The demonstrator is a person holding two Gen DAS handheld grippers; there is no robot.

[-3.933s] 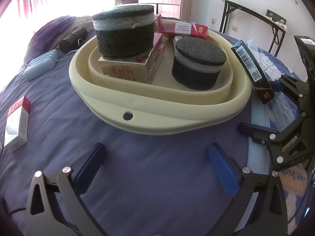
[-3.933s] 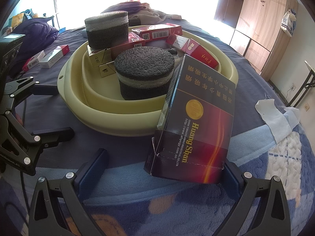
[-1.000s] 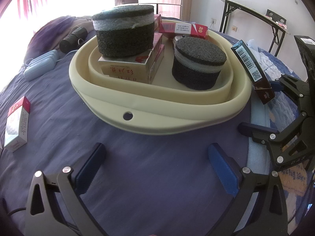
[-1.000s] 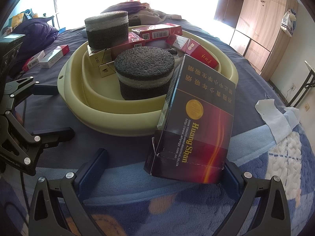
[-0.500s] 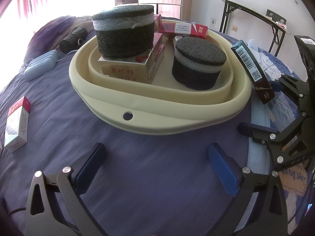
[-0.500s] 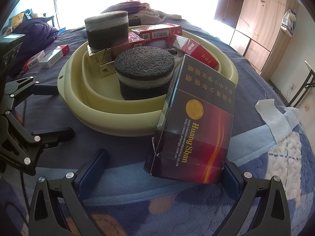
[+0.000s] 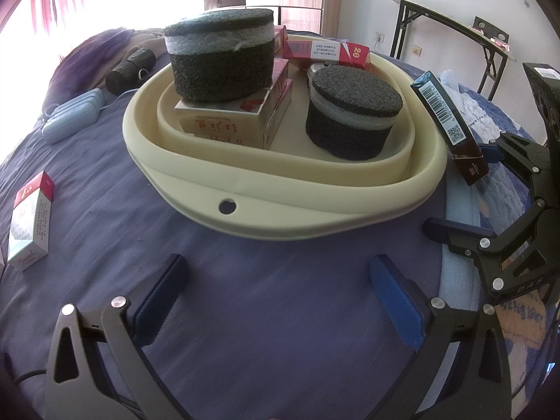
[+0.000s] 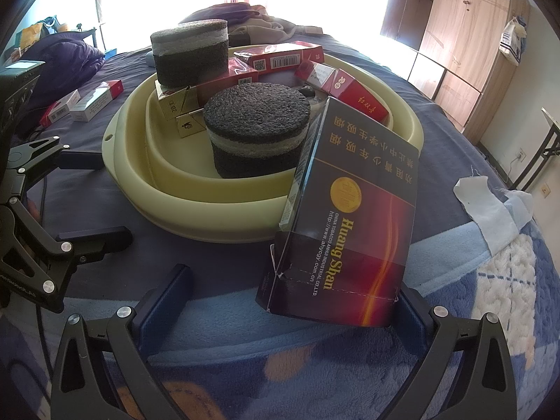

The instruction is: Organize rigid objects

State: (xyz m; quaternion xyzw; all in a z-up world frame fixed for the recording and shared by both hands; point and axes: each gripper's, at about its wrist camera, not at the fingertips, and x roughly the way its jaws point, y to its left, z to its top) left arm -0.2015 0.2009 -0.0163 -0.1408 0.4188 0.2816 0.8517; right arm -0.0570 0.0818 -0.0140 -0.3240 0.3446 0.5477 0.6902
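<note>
A cream basin sits on the bed. It holds two dark foam cylinders, one stacked on cigarette cartons, and red packs. A dark Huang Shan carton leans against the basin's rim, right beside my right gripper's right finger. My right gripper is open around empty blanket. My left gripper is open and empty on the purple sheet before the basin.
A white and red pack lies at the left. More packs lie beyond the basin. A blue case and a black tube lie behind it. Folding table and wardrobe stand off the bed.
</note>
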